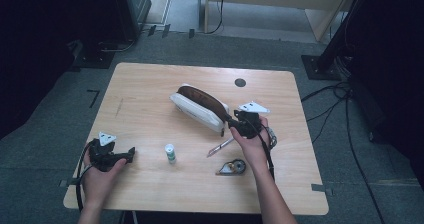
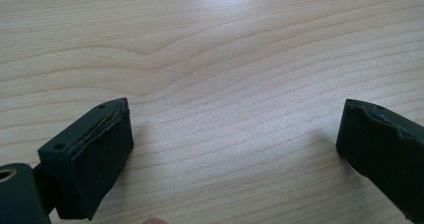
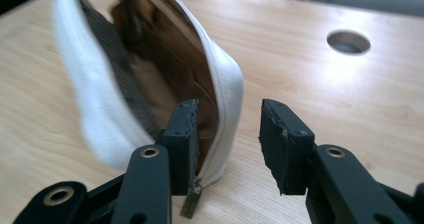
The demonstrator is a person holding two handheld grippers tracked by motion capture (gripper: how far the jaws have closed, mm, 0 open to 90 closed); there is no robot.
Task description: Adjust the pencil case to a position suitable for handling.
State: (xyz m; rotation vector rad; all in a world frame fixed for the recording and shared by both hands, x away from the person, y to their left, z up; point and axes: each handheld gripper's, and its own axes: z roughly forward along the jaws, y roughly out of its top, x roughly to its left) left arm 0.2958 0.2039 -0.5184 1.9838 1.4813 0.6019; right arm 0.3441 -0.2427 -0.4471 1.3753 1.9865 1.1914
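My right gripper (image 1: 234, 124) is at the near end of the pencil case (image 1: 199, 106), at 3 o'clock of table centre. In the right gripper view its jaws stand partly apart, a narrow gap: one jaw sits inside the open mouth against the brown lining, the other outside the white wall. The end of the case's zipped edge lies between them; pads not pressing on it, so no grip. Zip pull (image 3: 189, 204) hangs at the bottom corner, just below the inner jaw.

Pencil case (image 3: 150, 79) is white outside, brown inside, unzipped and gaping, lying diagonally from 11 to 4 o'clock across the table's middle. Blurred in the right gripper view.

Outward from there: a pen (image 1: 220, 147) lies at 6 o'clock of my right gripper, near the hand (image 1: 255, 146). A correction tape dispenser (image 1: 232, 167) is further toward 6, near the front edge. A small white tube with green label (image 1: 170, 153) stands upright at 8 o'clock from the case, well apart from it. Cable hole (image 1: 240, 82) in the wooden table (image 1: 145, 84) at 1 o'clock of the case; also seen in the right gripper view (image 3: 348, 41).

My left gripper (image 1: 131, 154) is at the table's 8 o'clock, low over the wood, pointing toward the tube. Left gripper view: jaws wide apart, bare tabletop between them
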